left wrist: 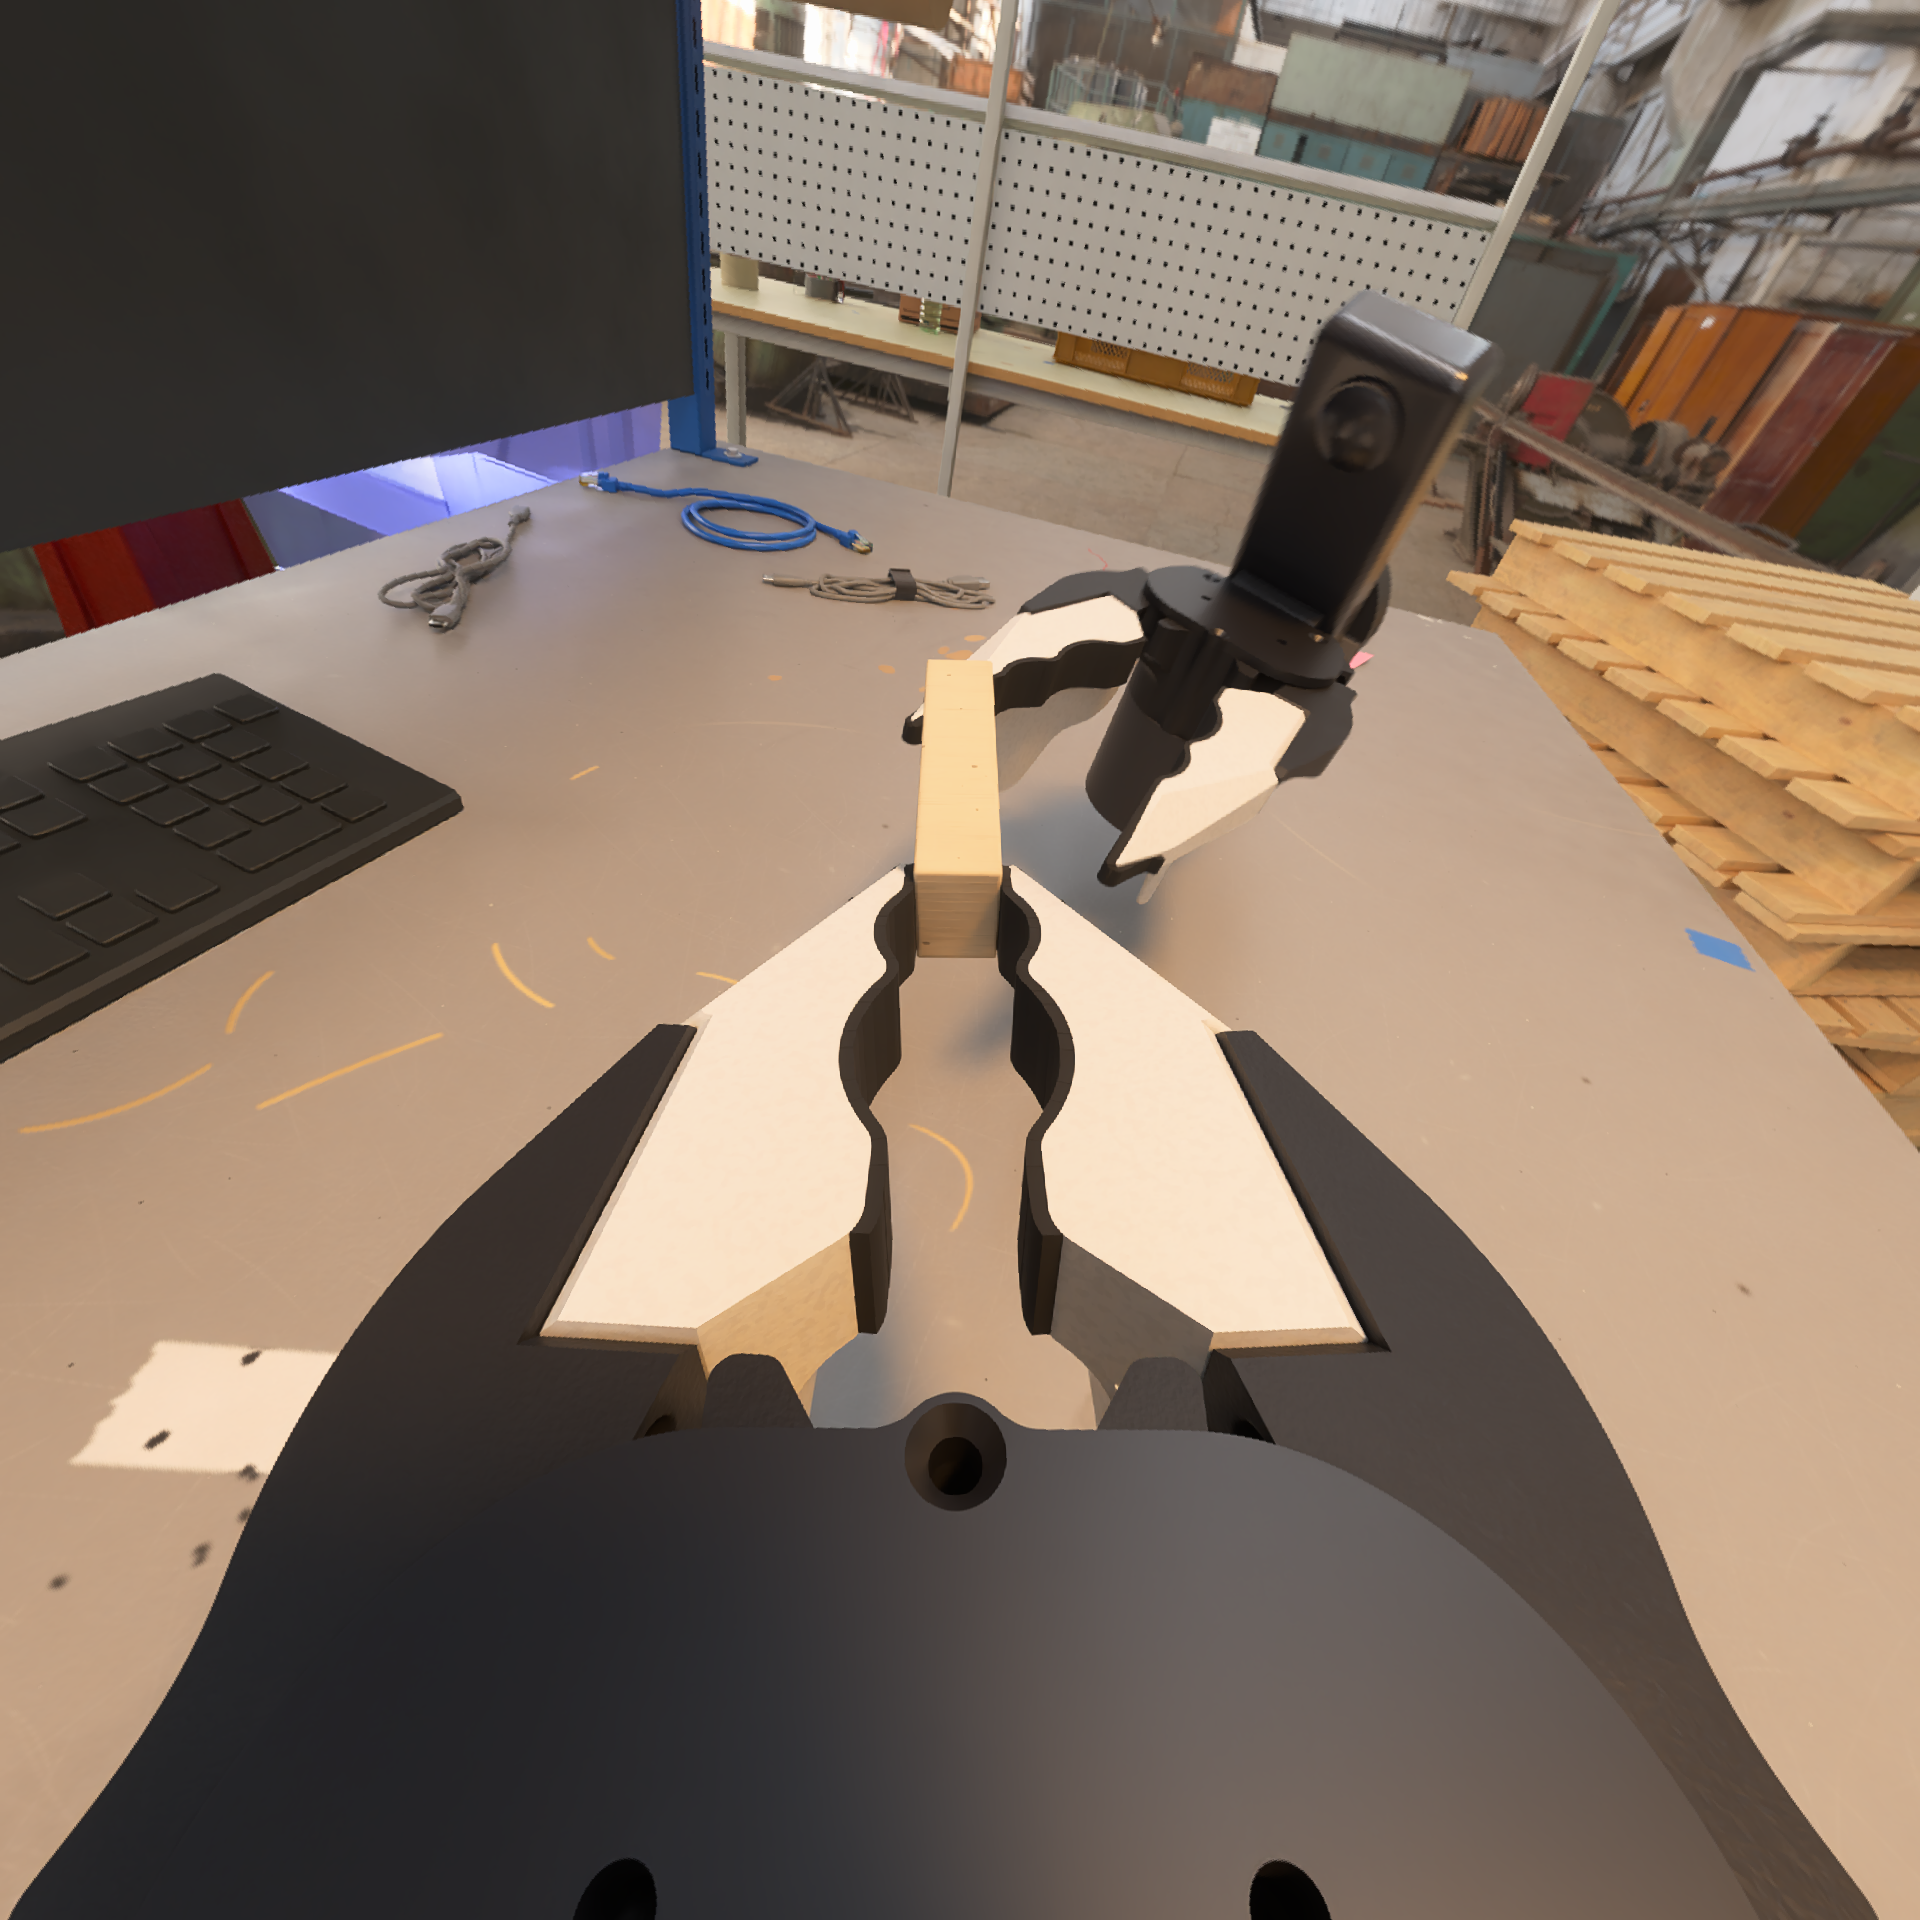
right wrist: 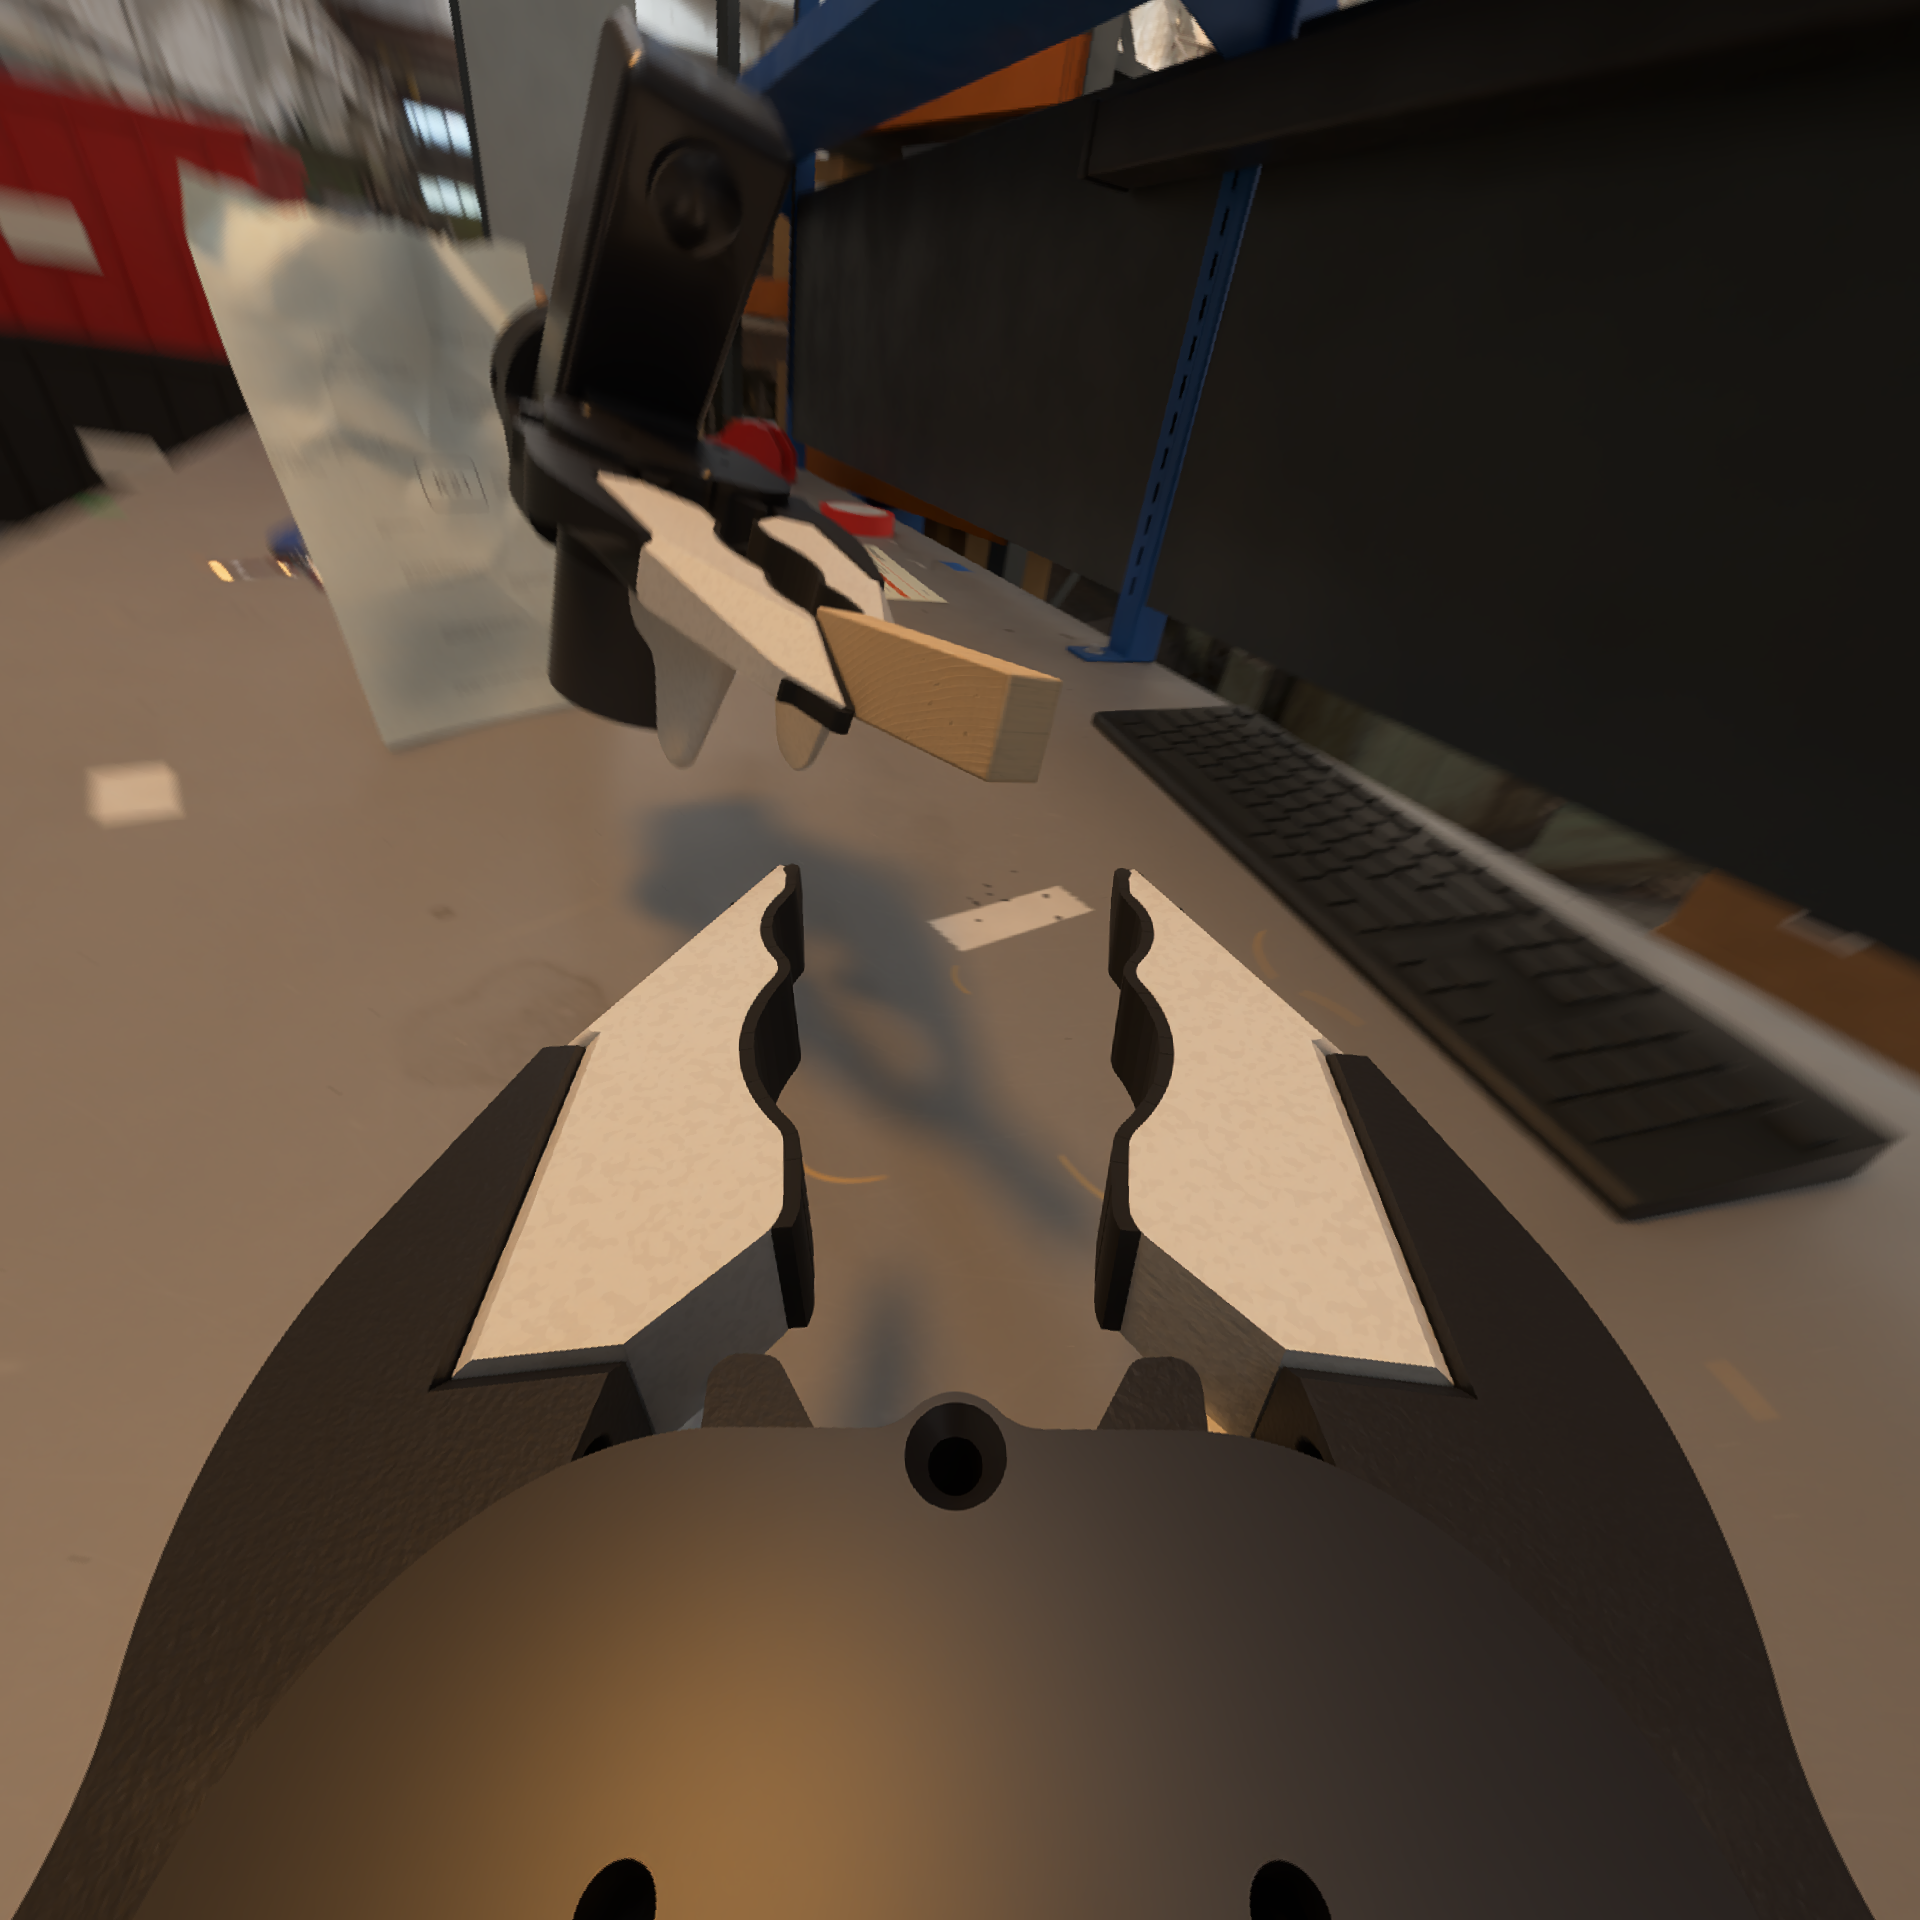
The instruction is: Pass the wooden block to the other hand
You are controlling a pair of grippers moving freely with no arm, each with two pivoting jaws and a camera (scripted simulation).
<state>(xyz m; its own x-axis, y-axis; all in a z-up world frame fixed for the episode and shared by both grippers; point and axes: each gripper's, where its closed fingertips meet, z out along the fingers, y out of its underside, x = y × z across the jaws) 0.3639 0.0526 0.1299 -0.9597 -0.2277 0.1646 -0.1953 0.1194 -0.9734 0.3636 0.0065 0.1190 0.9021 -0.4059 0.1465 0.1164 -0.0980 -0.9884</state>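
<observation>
My left claw (left wrist: 958,914) is clamped on the near end of the pale rectangular wooden block (left wrist: 958,790), which sticks straight out past my fingertips, lifted clear of the grey desk (left wrist: 1351,1091) with its shadow lying below. My right claw (right wrist: 954,894) stands apart, empty, facing the block from beyond its free end; in the left wrist view that claw (left wrist: 1049,800) sits just beside the block's far end, one finger passing behind it, not yet closed on it. The block (right wrist: 951,691) looks stiff and light, with flat, squared, dry faces that should not slip much, so I judge a firm pinch on two opposite long faces will hold. The free far half, away from my left fingertips, is where the right claw should take it. The flat black keyboard (left wrist: 197,821) lies on the desk to the block's left, well apart.
</observation>
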